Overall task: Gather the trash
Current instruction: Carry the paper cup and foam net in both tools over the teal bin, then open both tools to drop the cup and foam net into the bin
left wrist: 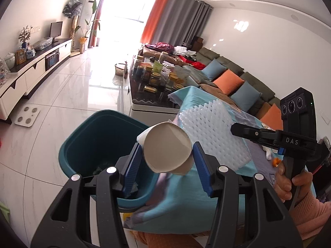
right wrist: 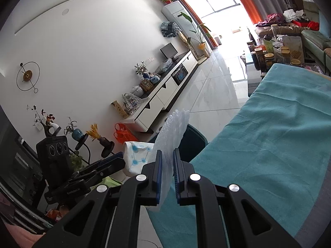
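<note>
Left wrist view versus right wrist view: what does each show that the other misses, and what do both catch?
Only the left wrist view shows the paper cup's open mouth clamped in the left hand-held gripper, the trash bin's inside and the sofa cushions.

Only the right wrist view shows the wall clock and the right hand-held gripper's pads pinching the bubble wrap sheet.

Both show the teal tablecloth, the bin, the bubble wrap, the cup and the TV cabinet.

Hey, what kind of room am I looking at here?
Most likely a home living room: a long sofa with cushions, a low TV cabinet holding a screen, and a cluttered coffee table.
</note>
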{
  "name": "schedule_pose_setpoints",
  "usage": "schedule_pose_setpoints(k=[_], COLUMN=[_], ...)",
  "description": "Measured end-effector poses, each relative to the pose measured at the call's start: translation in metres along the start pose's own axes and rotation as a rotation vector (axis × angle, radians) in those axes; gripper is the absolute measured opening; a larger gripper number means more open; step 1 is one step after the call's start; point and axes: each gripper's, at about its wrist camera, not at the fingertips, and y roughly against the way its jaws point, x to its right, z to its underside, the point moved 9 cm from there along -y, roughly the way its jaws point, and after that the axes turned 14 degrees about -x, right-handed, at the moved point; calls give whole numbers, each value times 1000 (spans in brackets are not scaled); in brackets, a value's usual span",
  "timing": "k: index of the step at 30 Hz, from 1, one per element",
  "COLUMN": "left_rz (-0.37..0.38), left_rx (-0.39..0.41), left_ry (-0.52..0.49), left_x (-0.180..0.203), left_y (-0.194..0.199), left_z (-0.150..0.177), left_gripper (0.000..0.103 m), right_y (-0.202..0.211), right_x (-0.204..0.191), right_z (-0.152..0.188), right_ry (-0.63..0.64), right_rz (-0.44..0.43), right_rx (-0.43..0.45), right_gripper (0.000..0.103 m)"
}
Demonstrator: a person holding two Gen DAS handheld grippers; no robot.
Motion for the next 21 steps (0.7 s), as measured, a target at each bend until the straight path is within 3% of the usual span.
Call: schedule_pose_setpoints(k=[6, 21], left_rz=[-45, -160], left_rx=[-10, -87], left_ry=[33, 96], left_x=[-28, -86], left_y=[-3, -39], left_z=[-2, -1], left_gripper=[50, 50], right_y=[-24, -95], right_x=[-6, -11], right_z=[-10, -20], right_ry=[-5, -6], right_rz=[-3, 117], right_rx=[-35, -174], right_gripper=[10, 14])
